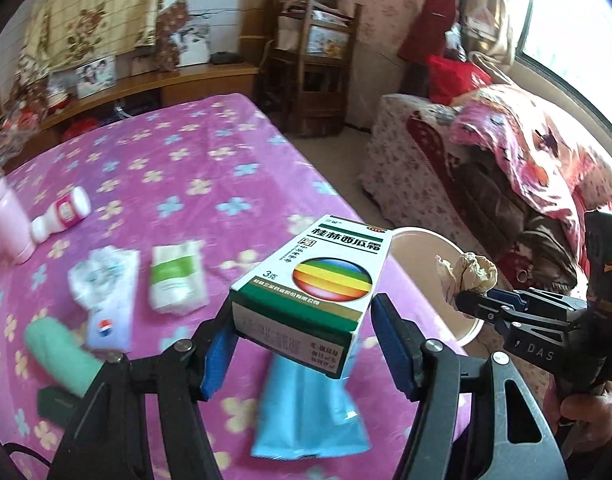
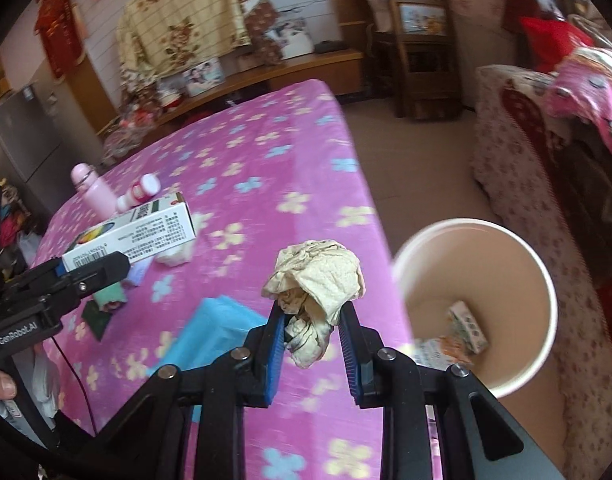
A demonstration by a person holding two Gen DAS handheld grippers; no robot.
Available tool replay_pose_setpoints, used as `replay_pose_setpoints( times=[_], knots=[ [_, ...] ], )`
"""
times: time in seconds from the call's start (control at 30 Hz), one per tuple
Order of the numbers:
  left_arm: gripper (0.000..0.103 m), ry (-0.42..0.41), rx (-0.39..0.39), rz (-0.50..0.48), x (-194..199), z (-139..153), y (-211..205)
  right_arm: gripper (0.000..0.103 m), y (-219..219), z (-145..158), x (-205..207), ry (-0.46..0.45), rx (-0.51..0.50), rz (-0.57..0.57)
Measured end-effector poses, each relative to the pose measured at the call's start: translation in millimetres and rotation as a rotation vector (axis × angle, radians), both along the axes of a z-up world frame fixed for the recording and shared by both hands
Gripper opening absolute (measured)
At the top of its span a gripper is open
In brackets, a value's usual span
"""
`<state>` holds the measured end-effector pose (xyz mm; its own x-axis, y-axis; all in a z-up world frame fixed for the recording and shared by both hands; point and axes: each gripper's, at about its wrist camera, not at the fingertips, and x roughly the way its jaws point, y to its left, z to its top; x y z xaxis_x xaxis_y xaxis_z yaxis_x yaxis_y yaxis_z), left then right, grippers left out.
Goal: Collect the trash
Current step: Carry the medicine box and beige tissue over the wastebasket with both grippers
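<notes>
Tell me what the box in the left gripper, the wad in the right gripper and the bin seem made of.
Box: thin printed cardboard with a slight sheen, sharp folded edges. Wad: crumpled beige tissue or paper, matte, finely creased. Bin: probably smooth plastic, white outside and tan inside; coated paperboard cannot be ruled out.

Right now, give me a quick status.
Left hand-held gripper holds medicine box. Right hand-held gripper holds crumpled tissue. Bin close, path clear.

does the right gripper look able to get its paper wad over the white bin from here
Probably yes. The right gripper holds the crumpled paper up off the bed, and the white bin stands open-topped just beside it, with nothing between them.
</notes>
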<state>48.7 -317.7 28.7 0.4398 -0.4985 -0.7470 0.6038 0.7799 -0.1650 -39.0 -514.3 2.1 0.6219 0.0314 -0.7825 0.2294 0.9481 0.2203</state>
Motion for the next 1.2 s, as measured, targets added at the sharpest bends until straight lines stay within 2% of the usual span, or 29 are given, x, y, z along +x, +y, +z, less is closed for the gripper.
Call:
replay_pose_setpoints(
  times=[0.33,0.63,0.73,0.8,1.1,1.13,1.2],
  knots=[
    [0.067,0.026,0.026,-0.099,-12.9,-12.6,-79.2,0.028,-62.3,-22.9,-27.4,0.049,-0.012,-0.130],
    [0.067,0.078,0.053,-0.136,-17.5,-30.5,-126.8,0.028,-101.2,-51.2,-35.4,0.099,-0.014,-0.200],
    [0.066,0.082,0.062,-0.142,-18.6,-35.8,-136.2,0.028,-112.1,-57.6,-35.6,0.106,-0.007,-0.222],
    [0.061,0.089,0.065,-0.151,-19.7,-39.4,-140.7,0.028,-117.1,-61.4,-35.3,0.112,-0.007,-0.231],
    [0.061,0.122,0.062,-0.174,-19.4,-48.8,-152.1,0.031,-134.3,-79.2,-36.0,0.126,0.032,-0.271],
    [0.061,0.130,0.056,-0.174,-18.6,-49.4,-152.7,0.031,-135.9,-81.1,-36.1,0.134,0.032,-0.278],
    [0.071,0.149,0.039,-0.178,-17.1,-50.9,-153.9,0.036,-137.8,-86.8,-34.4,0.169,0.030,-0.283]
  ],
)
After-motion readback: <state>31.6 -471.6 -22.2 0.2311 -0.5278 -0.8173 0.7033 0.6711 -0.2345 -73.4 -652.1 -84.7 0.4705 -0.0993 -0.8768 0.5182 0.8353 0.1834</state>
